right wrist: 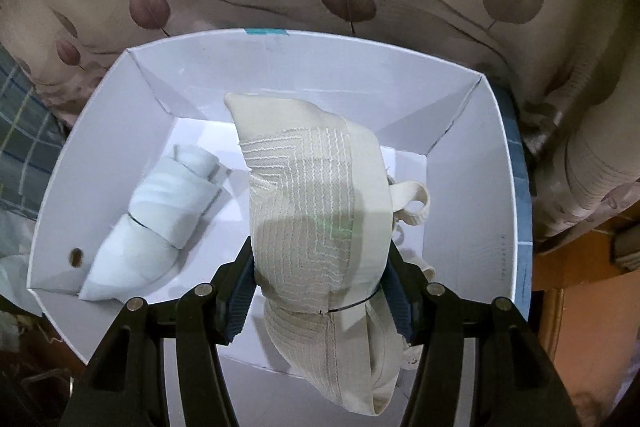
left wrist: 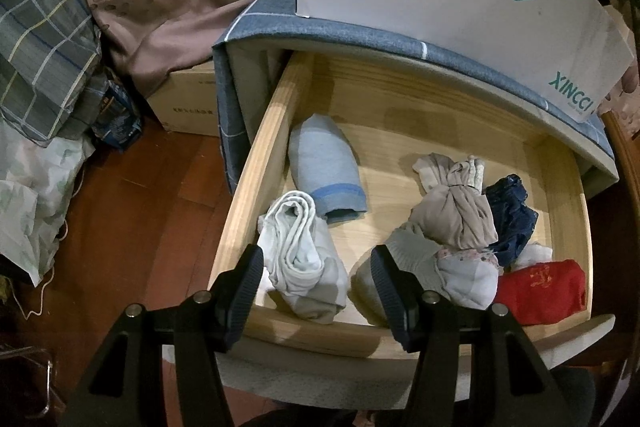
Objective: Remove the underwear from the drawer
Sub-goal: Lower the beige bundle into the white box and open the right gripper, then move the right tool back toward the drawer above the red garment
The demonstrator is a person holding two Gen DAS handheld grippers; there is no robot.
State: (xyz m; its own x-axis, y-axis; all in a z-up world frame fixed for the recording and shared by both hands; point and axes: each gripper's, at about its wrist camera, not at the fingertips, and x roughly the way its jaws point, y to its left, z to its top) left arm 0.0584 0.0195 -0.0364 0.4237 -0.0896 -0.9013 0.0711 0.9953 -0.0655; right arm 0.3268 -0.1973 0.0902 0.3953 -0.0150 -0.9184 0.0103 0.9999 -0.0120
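Right wrist: cream stitched underwear [right wrist: 316, 203], folded, between fingers [right wrist: 240, 291].

Left tongs [left wrist: 318, 279]: matte black frame, two angled struts a side with triangular cut-outs, each strut topped by a round silver screw. Finely ribbed dark pads face inward. Right tongs [right wrist: 322, 285]: same black build, same four silver screws, its ribbed pads showing blue.

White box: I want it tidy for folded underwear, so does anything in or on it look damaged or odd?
One thing: the white box has a small round hole punched through its left wall, near the pale rolled garment. Otherwise nothing stands out; the right gripper holds a cream bra over it.
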